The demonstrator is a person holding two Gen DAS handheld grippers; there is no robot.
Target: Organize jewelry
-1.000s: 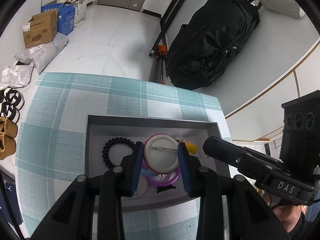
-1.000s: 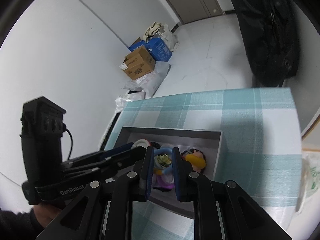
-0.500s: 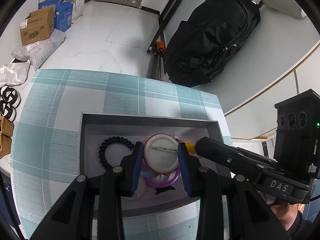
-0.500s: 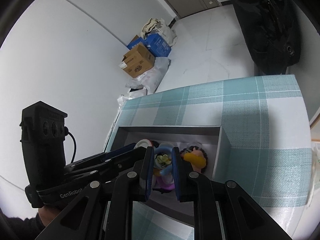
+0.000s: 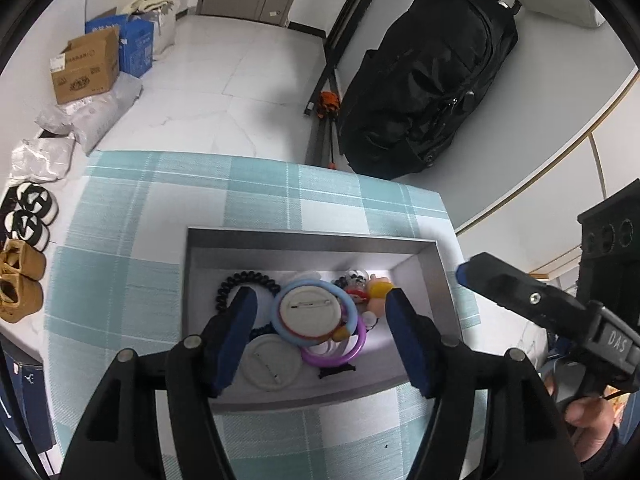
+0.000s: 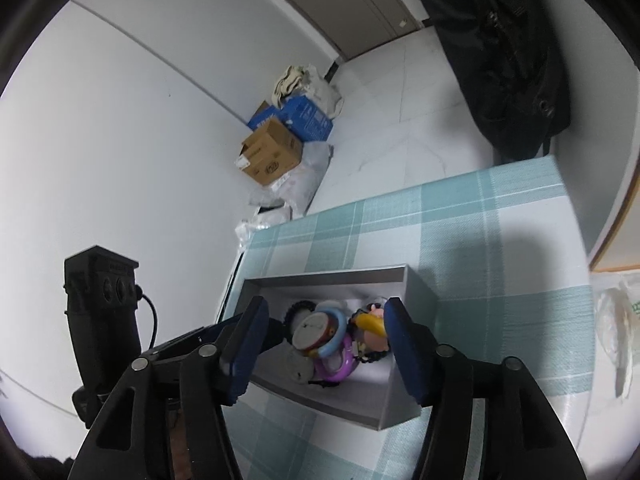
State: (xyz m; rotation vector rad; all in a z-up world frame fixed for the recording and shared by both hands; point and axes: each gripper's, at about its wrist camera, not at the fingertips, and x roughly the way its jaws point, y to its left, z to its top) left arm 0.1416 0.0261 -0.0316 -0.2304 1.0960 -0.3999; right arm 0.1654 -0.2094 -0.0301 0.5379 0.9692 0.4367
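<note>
The left gripper (image 5: 318, 320) hangs over the grey tray (image 5: 312, 238), its jaws wide and just opened, pressing on nothing; the white pin badge (image 5: 310, 307) lies loose between them on a blue ring (image 5: 280, 326); a purple ring (image 5: 352, 354) sits at 5 o'clock of the badge, a black coil hair tie (image 5: 226, 286) at 10 o'clock; the right gripper (image 6: 324, 340) also has its jaws just opened wide, empty, above the same heap in the tray; a yellow-and-pink toy charm (image 6: 370, 326) lies at 3 o'clock of the badge.
</note>
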